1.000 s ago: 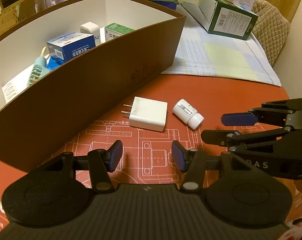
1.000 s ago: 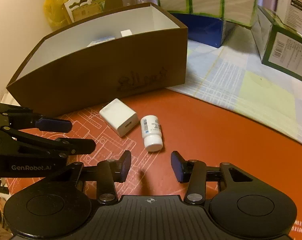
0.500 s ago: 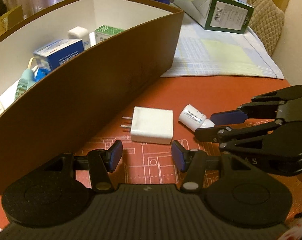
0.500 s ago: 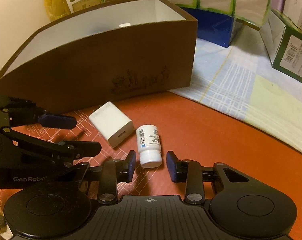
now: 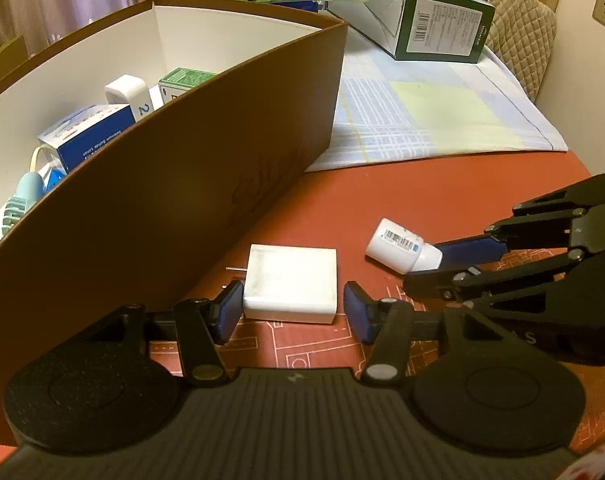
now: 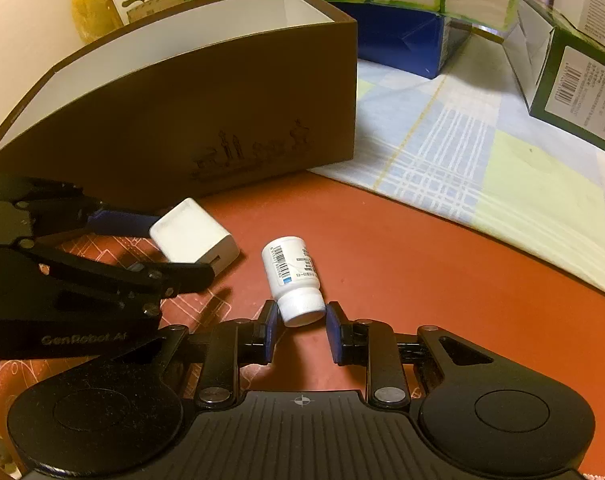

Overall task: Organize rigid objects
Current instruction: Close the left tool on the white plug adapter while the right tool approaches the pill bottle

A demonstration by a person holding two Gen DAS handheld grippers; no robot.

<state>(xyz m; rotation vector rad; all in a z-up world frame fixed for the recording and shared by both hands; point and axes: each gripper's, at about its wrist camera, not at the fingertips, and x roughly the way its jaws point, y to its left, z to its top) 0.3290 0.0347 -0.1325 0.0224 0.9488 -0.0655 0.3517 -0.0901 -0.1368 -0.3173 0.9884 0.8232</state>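
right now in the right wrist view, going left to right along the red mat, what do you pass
left gripper → white charger → white pill bottle, its cap between the right gripper pads → checked cloth → green box

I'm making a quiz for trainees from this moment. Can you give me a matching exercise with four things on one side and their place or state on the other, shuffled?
Things:
1. white charger
2. white pill bottle
3. blue carton
4. checked cloth

Places or states:
A. inside the brown box
B. cap between the right gripper jaws
C. spread flat beside the brown box
D. between the left gripper jaws, prongs toward the box

Pairs: 1-D, 2-B, 3-A, 4-C
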